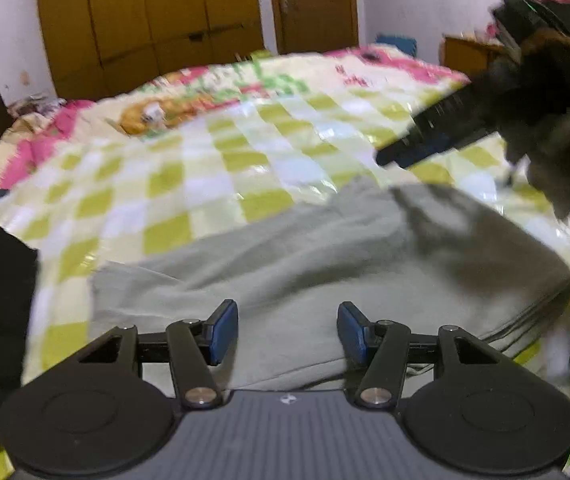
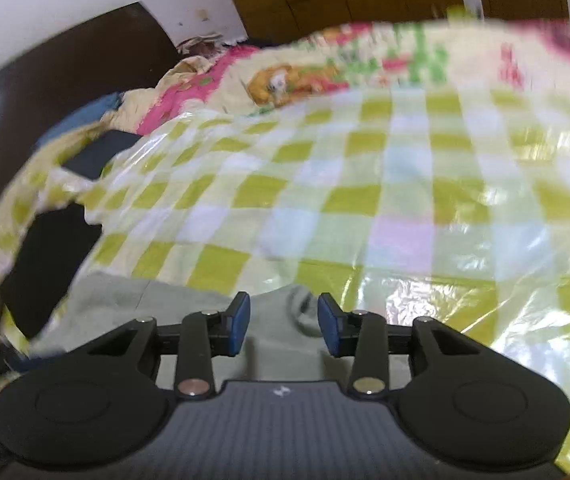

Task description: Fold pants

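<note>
Pants (image 1: 305, 256): soft, light, limp; best pinched at a folded edge. Left gripper (image 1: 287, 334) and right gripper (image 2: 284, 324) are held apart, nothing clamped.

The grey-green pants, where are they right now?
The grey-green pants lie folded on the green-checked plastic sheet covering the bed, low and centre-right in the left wrist view, just ahead of the left tool.

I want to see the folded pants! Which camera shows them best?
The left wrist view: the grey-green pants spread across the checkered sheet, folded edges visible. The right wrist view shows only a small part.
</note>
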`<state>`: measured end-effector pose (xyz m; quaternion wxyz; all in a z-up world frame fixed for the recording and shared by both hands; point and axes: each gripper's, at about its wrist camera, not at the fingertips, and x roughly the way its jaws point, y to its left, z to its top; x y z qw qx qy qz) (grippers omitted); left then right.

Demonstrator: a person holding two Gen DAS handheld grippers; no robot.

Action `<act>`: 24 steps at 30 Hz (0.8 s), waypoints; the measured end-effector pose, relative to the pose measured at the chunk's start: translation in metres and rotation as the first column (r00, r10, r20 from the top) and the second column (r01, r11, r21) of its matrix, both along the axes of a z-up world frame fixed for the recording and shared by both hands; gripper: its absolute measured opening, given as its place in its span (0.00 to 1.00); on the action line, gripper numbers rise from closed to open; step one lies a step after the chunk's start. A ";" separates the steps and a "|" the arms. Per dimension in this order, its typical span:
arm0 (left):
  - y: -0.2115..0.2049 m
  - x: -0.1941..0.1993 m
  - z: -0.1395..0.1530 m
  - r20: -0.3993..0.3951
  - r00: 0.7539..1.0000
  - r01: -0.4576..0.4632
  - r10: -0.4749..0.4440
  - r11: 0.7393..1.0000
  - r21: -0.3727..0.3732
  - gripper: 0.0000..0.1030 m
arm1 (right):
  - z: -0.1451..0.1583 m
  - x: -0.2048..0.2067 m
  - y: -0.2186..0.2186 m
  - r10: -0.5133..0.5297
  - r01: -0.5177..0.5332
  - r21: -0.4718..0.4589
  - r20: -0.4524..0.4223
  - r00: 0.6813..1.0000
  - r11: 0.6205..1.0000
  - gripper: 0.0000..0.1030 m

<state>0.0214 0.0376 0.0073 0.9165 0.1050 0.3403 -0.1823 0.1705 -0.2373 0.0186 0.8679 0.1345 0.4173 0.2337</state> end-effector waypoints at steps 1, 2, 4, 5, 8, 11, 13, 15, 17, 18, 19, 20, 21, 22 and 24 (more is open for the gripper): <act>-0.004 0.002 -0.005 -0.016 1.000 0.008 -0.008 1.000 0.009 0.66 | -0.006 0.010 -0.007 0.013 -0.012 0.034 -0.026 1.000 0.999 0.38; -0.008 0.003 -0.010 -0.029 0.999 0.015 -0.014 1.000 0.020 0.66 | -0.011 0.018 -0.011 0.030 -0.028 0.052 -0.040 0.999 0.998 0.38; -0.014 0.003 -0.016 -0.044 0.999 0.023 -0.021 0.999 0.031 0.67 | -0.019 0.034 -0.019 0.091 -0.084 0.100 -0.066 0.994 0.991 0.38; -0.015 0.003 -0.018 -0.052 0.998 0.024 -0.023 0.999 0.032 0.69 | -0.022 0.039 -0.022 0.115 -0.105 0.123 -0.079 0.990 0.987 0.38; -0.018 0.005 -0.021 -0.068 0.997 0.025 -0.023 0.999 0.035 0.71 | -0.031 0.053 -0.026 0.229 -0.194 0.217 -0.150 0.962 0.957 0.38; -0.018 0.008 -0.021 -0.081 0.997 0.024 -0.021 0.999 0.037 0.72 | -0.037 0.055 -0.024 0.318 -0.277 0.213 -0.192 0.928 0.937 0.38; -0.018 0.009 -0.022 -0.086 0.996 0.025 -0.021 0.999 0.037 0.73 | -0.043 0.055 -0.021 0.354 -0.315 0.198 -0.209 0.911 0.928 0.38; -0.018 0.010 -0.025 -0.094 0.995 0.025 -0.022 0.999 0.041 0.74 | -0.046 0.056 -0.019 0.358 -0.318 0.210 -0.195 0.913 0.925 0.39; -0.019 0.011 -0.026 -0.097 0.995 0.024 -0.019 0.999 0.044 0.75 | -0.051 0.062 -0.017 0.385 -0.323 0.286 -0.195 0.902 0.902 0.39; -0.020 0.012 -0.026 -0.098 0.995 0.024 -0.019 0.999 0.048 0.75 | -0.054 0.066 -0.015 0.405 -0.331 0.319 -0.202 0.892 0.888 0.38; -0.021 0.011 -0.026 -0.098 0.995 0.024 -0.019 0.998 0.051 0.75 | -0.057 0.069 -0.011 0.443 -0.350 0.361 -0.219 0.869 0.865 0.39; -0.021 0.011 -0.026 -0.098 0.995 0.025 -0.019 0.998 0.055 0.75 | -0.060 0.070 -0.007 0.476 -0.366 0.388 -0.240 0.846 0.846 0.39; -0.021 0.011 -0.025 -0.097 0.995 0.026 -0.020 0.998 0.058 0.75 | -0.060 0.070 -0.004 0.483 -0.373 0.387 -0.240 0.842 0.843 0.39; -0.021 0.010 -0.025 -0.098 0.995 0.026 -0.020 0.998 0.059 0.75 | -0.058 0.068 -0.001 0.487 -0.384 0.373 -0.237 0.840 0.844 0.38; -0.021 0.011 -0.026 -0.099 0.995 0.021 -0.016 0.998 0.055 0.75 | -0.057 0.071 -0.001 0.479 -0.380 0.367 -0.231 0.847 0.849 0.38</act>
